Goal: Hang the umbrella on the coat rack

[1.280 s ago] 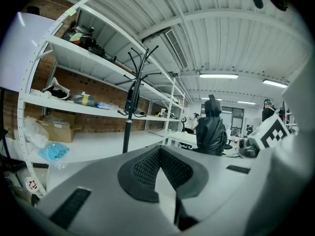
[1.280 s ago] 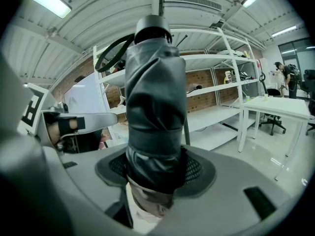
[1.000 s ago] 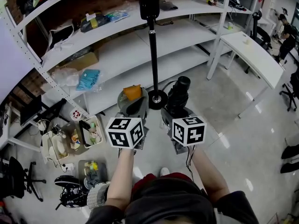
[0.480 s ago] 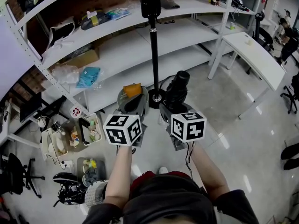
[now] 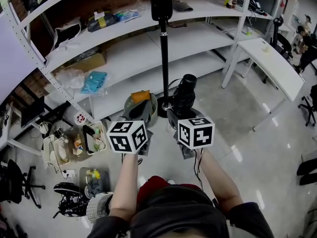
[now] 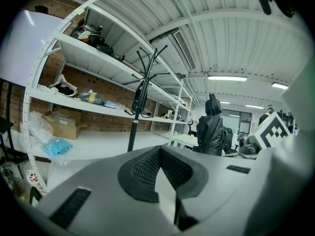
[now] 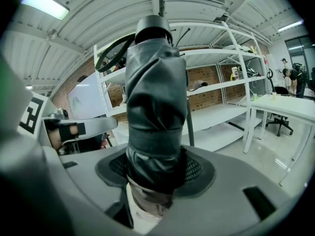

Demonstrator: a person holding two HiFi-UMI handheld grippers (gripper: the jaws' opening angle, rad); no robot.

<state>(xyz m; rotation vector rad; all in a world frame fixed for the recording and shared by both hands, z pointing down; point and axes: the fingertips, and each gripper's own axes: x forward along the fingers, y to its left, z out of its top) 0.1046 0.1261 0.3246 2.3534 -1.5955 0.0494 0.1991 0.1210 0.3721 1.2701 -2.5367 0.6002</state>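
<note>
We stand in a workshop with a pale polished floor (image 5: 247,123), where long white shelves (image 5: 124,48) run along a brick wall. The black coat rack (image 5: 164,58) rises on its round base in front of these shelves, with its hooked arms spreading near the ceiling in the left gripper view. Our right gripper (image 5: 179,112) has its jaws clamped on the folded black umbrella (image 5: 184,90). The umbrella's strapped bundle stands up out of the jaws and fills the middle of the right gripper view, with the rack's pole just behind it. The umbrella is in front of the rack and hangs on none of its hooks. Our left gripper (image 5: 141,110) is beside the right one, its jaws together on nothing.
</note>
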